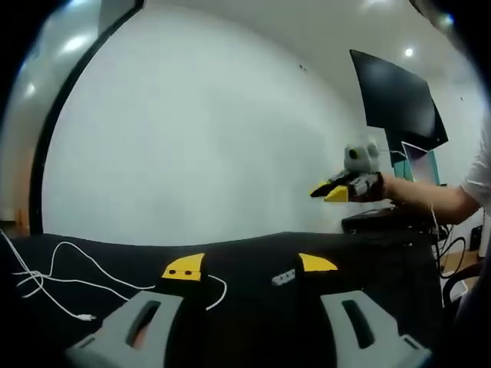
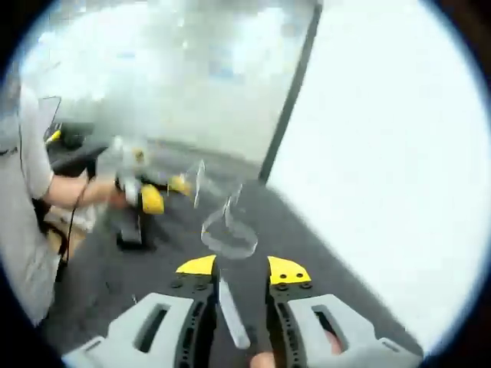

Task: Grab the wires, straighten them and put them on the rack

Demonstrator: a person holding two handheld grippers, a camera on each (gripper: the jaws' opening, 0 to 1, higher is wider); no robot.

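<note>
Jaws of my left gripper (image 1: 249,266) stand wide apart over the black table (image 1: 253,253), yellow tips holding nothing. Just beyond the left tip a white wire (image 1: 217,293) curls on the tabletop, and a small grey connector (image 1: 283,277) lies between the tips, nearer the right one. Farther left on the table, more white wires (image 1: 54,280) sprawl in loose loops, one ending in a plug (image 1: 84,316). Past the table's far edge my right gripper (image 1: 335,189) hangs in the air before the white wall (image 1: 199,138), its yellow tips close together. A dark monitor (image 1: 397,100) hangs on the wall beyond it.

In the right gripper view, my right gripper's (image 2: 242,267) jaws are drawn narrow on a white cable end (image 2: 230,307), whose blurred wire (image 2: 224,218) loops upward above the table. Beyond it, my left gripper (image 2: 157,195) shows, smeared by motion.
</note>
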